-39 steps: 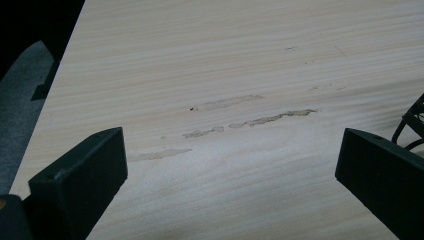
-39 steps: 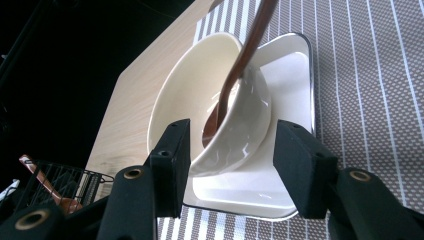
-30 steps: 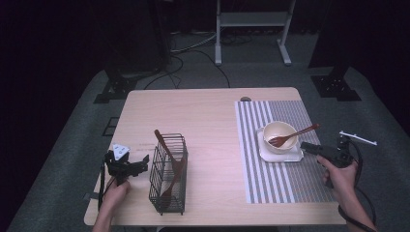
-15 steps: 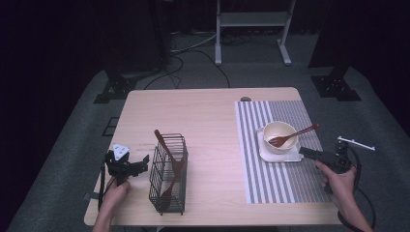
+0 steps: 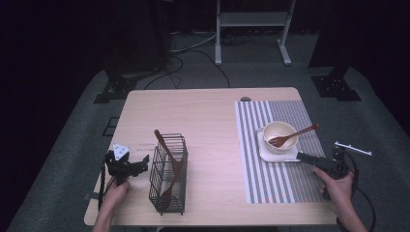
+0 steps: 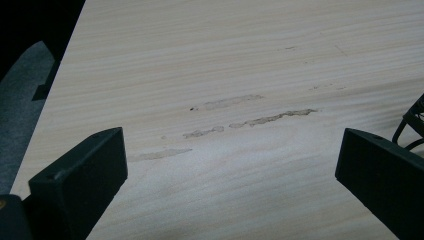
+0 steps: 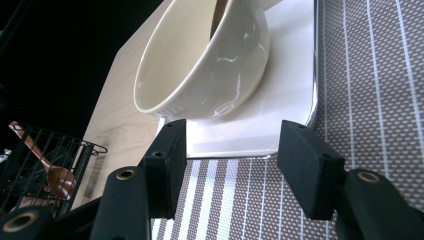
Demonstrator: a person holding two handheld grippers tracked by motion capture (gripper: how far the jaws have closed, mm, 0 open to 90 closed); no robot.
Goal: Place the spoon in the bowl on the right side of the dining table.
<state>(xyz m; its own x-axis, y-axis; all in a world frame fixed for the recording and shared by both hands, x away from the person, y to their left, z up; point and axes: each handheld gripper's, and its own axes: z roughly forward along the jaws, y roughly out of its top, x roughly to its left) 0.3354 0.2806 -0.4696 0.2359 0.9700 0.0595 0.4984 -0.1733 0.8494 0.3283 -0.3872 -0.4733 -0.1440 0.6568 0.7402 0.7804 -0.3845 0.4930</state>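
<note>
The table point(image 5: 208, 125) is pale wood, standing on grey carpet in a dark room, with a white metal frame point(image 5: 251, 19) and black stands behind it. A striped mat point(image 5: 278, 179) covers the table's right part.

The left hand point(image 5: 113, 193) comes in at the near left corner and holds the left gripper point(image 5: 130, 164) low over bare wood, pointing toward the wire basket point(image 5: 167, 181) just beyond its jaws. In the left gripper view the jaws stand wide apart with nothing between them, only scuffed wood, and a bit of basket wire at the right edge. Dark wooden utensils point(image 5: 169, 164) lean in the basket.

The right hand point(image 5: 338, 188) rests at the near right edge, holding the right gripper point(image 5: 302, 156) level and pointing left at the white plate point(image 5: 275, 153). In the right gripper view the jaws are partly open and empty, their tips at the plate's near rim. The cream bowl point(image 7: 200, 60) sits on the plate just past the jaws, with a wooden fork point(image 5: 292, 136) leaning in it.
</note>
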